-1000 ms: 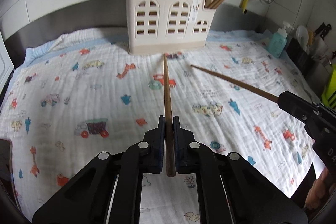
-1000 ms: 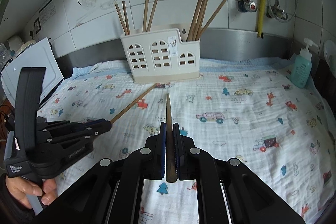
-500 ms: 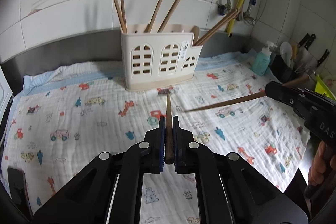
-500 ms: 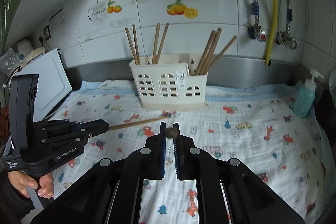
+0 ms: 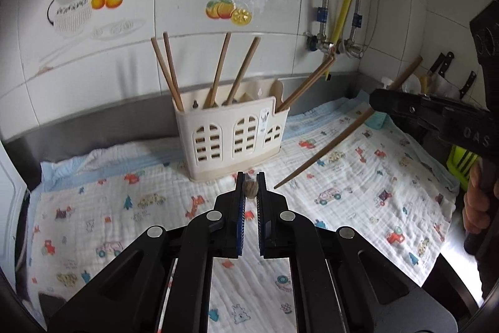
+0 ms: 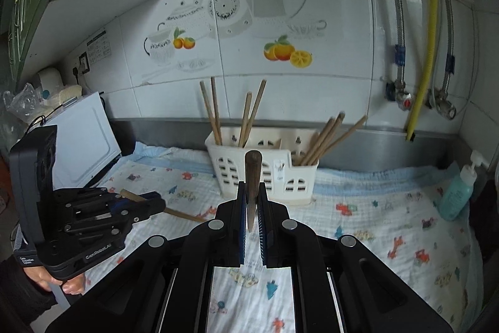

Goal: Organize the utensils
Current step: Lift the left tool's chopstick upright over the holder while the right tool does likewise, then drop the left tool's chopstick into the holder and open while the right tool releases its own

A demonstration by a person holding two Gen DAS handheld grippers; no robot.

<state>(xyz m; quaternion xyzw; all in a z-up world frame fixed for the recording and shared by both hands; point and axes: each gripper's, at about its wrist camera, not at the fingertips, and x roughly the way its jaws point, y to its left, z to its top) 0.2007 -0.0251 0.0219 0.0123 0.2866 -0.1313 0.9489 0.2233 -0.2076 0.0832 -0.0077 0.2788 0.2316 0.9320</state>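
Now, from the tools outward:

Left tool (image 5: 250, 188): clenched on a wooden chopstick (image 5: 250, 188), seen end-on in its own view as a round brown butt between the pads; the right wrist view shows that chopstick (image 6: 184, 213) sticking out past the tool, raised off the cloth.

Right tool (image 6: 251, 202): clenched on a second chopstick (image 6: 252, 177), darker at its blunt end, standing nearly upright between the pads; in the left wrist view it slants down, tip just above the cloth.

Utensil holder (image 5: 232, 134): cream plastic, arched window cut-outs, several compartments, standing on the cloth near the back wall, straight ahead of both tools.

Done, by my reading: about eight chopsticks (image 5: 170, 71) already lean in the holder, paired by compartment.

Left: the two held chopsticks are both in the air, neither over the holder's rim yet; each needs dropping in.

Table (image 5: 374, 195): covered by a white cloth with printed cars; no loose utensils show on it.

Look of the chopsticks: plain, slender, tapering brown wood.
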